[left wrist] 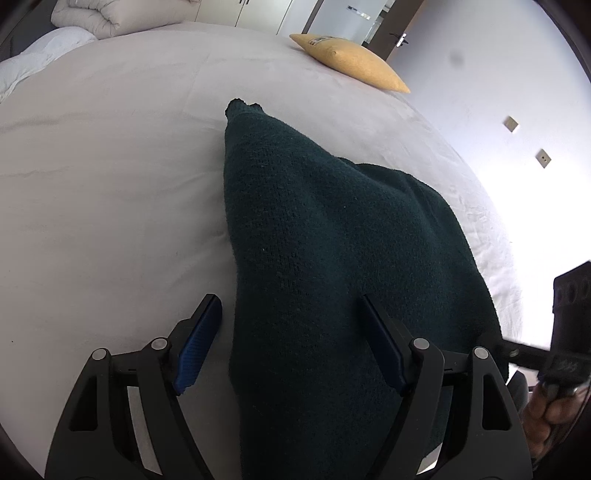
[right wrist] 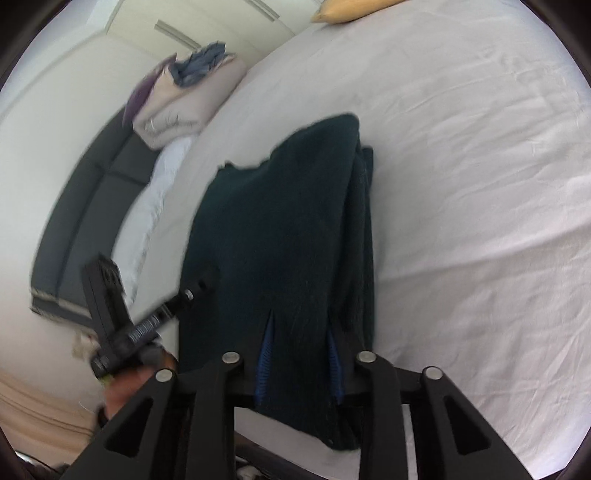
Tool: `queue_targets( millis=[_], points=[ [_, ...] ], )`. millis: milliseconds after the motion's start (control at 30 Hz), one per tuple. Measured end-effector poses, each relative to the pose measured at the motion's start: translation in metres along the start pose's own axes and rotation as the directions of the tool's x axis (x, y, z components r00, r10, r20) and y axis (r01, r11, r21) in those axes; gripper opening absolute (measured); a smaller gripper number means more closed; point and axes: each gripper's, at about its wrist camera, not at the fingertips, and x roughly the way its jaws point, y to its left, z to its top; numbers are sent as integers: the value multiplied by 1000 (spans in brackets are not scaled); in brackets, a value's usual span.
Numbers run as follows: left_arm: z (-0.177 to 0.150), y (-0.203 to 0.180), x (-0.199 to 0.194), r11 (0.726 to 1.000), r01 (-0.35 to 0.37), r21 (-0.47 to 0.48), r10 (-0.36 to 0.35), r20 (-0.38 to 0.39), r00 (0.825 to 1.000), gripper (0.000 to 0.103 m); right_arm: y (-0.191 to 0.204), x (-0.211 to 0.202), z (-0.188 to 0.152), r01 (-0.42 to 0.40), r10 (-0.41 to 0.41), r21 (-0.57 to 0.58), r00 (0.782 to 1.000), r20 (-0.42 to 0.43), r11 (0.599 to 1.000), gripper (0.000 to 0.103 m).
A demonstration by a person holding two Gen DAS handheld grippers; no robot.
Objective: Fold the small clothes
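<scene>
A dark green knitted garment (left wrist: 325, 236) lies folded on the pale bed sheet (left wrist: 110, 184). My left gripper (left wrist: 288, 306) is open, its blue-padded fingers (left wrist: 195, 350) astride the garment's near left edge, not closed on it. In the right wrist view the same garment (right wrist: 288, 221) lies lengthwise ahead. My right gripper (right wrist: 301, 332) is shut on the garment's near edge, the knit bunched between the blue pads (right wrist: 265, 354). The left gripper's body (right wrist: 110, 306) shows at the left of that view.
A yellow pillow (left wrist: 351, 59) lies at the far side of the bed. Folded quilts (left wrist: 118, 14) and a white duvet (left wrist: 40, 55) sit at the far left. A stack of bedding (right wrist: 184, 99) and a dark headboard (right wrist: 88, 206) show in the right wrist view.
</scene>
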Motion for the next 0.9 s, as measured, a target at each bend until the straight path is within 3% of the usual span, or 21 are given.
queue_targets(
  millis=[200,367,467,533,600,767,900],
  points=[
    [-3,-1,-2,1000,10,9,-10,0,1000,77,-31,-3,-9,-5,5,74,1000,-5,997,8],
    [-1,-1,-1,1000,13,13,-13,6,1000,78,-62,3,-16,-158,154,174,987,35,972,6],
    [2,-1,-10,1000,-4,3,4,13,1000,77,-44,-8,-7,-104,101,122,995,26,987,14],
    [9,-3,-23,1000,-5,13,4,52,999,77,-34,-21,1,-35,31,84,998,54,996,24],
    [22,-6,-37,1000,-11,26,8,96,995,77,-24,-34,13,20,-25,50,995,94,999,27],
    [56,-22,-24,992,-60,109,50,93,994,76,1,-26,53,-132,132,-11,984,117,991,27],
    [66,-22,22,988,-97,117,98,-3,995,76,6,18,84,-223,222,14,973,61,975,27]
  ],
)
